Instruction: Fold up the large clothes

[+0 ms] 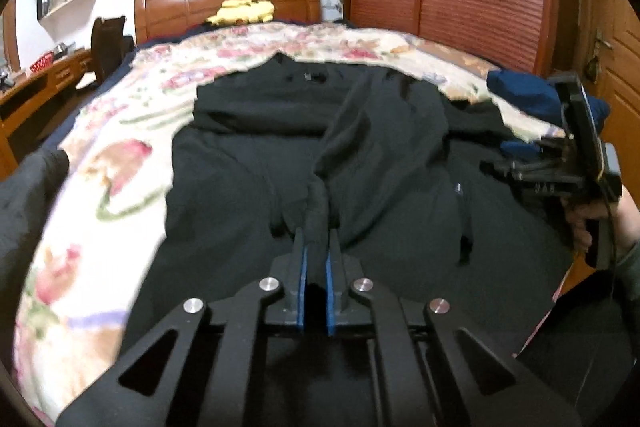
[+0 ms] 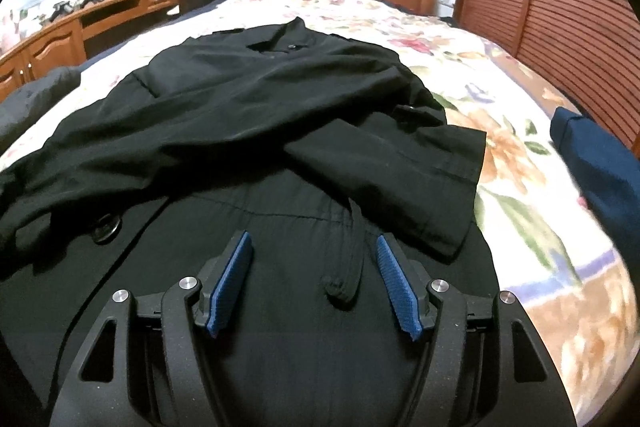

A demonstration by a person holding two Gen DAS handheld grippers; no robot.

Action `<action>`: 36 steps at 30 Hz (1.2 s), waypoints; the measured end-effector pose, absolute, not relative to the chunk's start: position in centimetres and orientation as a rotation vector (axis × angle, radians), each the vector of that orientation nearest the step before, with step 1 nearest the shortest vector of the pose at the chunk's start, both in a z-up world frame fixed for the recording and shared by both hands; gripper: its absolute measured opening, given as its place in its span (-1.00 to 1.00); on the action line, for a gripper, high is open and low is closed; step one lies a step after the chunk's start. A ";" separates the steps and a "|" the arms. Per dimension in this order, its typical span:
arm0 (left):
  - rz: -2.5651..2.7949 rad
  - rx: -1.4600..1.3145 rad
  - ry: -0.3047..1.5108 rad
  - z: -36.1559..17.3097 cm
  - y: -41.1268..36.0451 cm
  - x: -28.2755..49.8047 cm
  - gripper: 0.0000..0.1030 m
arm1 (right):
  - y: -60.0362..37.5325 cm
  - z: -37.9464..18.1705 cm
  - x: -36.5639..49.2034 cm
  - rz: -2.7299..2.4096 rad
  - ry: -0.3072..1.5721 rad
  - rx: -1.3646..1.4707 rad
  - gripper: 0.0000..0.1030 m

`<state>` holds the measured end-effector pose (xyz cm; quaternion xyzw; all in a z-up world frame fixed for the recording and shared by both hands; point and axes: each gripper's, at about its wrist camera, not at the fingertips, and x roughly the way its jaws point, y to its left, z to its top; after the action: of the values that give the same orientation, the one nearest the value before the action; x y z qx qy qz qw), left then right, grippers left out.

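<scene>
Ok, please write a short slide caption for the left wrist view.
Left gripper shut on a sleeve of the black coat on the floral bedspread.

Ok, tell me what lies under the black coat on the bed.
Under the black coat lies the floral bedspread, showing all around its edges. Whatever sits directly beneath the coat's middle is covered, so nothing more can be told.
</scene>
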<state>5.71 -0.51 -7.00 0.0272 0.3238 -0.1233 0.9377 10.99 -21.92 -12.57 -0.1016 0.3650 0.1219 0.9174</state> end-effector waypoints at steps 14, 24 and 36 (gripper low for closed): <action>-0.137 0.034 0.681 -3.6 5.4 8.8 -0.69 | -22.3 -8.7 9.0 0.273 0.651 -0.134 0.28; -0.110 0.026 0.701 -5.6 7.6 4.8 -0.21 | -22.0 -9.0 8.4 0.277 0.654 -0.186 0.28; -0.066 0.041 0.782 -9.8 8.9 2.8 -0.15 | -24.3 -9.3 7.7 0.268 0.659 -0.189 0.28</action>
<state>2.84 8.88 -9.78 0.0201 0.3810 -0.0320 0.9238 7.68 -24.35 -9.32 -0.0923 0.3219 0.1312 0.9331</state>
